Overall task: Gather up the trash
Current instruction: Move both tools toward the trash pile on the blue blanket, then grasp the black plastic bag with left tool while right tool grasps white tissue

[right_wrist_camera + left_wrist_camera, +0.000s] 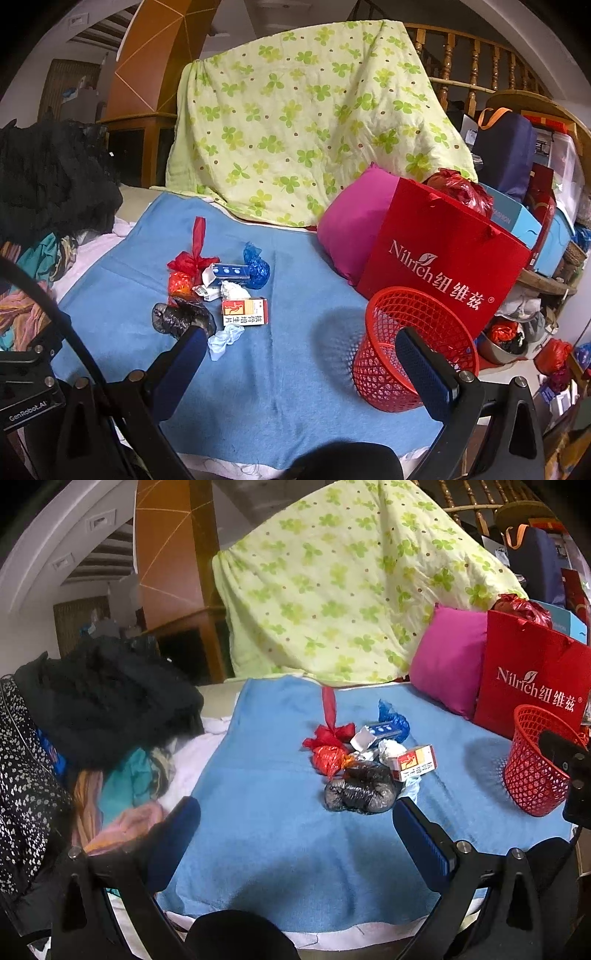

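Nothing looks collected yet: the trash pile [214, 295] lies on the blue blanket [280, 369], left of the seemingly empty red basket [406, 354], and both the left hand-held gripper [295, 827] and right hand-held gripper [303, 354] gape wide, holding nothing.

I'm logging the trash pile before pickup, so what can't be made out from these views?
- Red mesh basket: inside hidden by its own wall, both views.
- White wrapper: mostly behind the black bag, left view.
- Blue box: print too small.
- Red gift bag: contents hidden except a red plastic bag on top.
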Demonstrator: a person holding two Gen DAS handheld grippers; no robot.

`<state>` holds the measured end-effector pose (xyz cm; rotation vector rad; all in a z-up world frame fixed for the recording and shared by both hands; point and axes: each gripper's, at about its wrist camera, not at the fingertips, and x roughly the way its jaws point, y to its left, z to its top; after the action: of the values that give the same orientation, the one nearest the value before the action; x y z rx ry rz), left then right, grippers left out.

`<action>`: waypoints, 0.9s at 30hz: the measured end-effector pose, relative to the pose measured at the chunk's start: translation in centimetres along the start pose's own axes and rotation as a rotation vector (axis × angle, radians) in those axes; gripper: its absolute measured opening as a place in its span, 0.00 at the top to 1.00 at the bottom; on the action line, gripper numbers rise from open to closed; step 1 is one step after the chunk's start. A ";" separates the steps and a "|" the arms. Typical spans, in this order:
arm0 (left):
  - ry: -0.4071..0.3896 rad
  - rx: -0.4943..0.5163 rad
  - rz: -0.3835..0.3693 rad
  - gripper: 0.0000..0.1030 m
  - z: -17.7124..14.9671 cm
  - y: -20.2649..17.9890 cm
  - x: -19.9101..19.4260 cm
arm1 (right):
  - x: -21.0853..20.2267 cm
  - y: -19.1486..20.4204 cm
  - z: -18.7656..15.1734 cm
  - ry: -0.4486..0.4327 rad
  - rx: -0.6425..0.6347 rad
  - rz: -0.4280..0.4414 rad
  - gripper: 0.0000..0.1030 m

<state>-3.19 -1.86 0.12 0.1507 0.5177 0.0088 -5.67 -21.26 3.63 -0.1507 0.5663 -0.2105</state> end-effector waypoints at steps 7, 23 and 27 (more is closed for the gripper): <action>0.051 -0.006 -0.005 0.00 -0.7 0.2 2.3 | 1.9 -0.3 -0.6 0.034 0.032 0.053 0.00; 0.257 -0.064 -0.013 0.00 -4.3 1.5 11.4 | 14.7 0.3 -4.7 0.285 0.159 0.318 0.00; 0.290 -0.088 -0.037 0.00 -4.1 2.1 14.5 | 19.9 0.9 -5.6 0.361 0.267 0.441 0.00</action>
<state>7.41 1.48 -10.25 0.0536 0.8079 0.0176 7.85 -25.60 -11.45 0.2768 0.9070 0.1215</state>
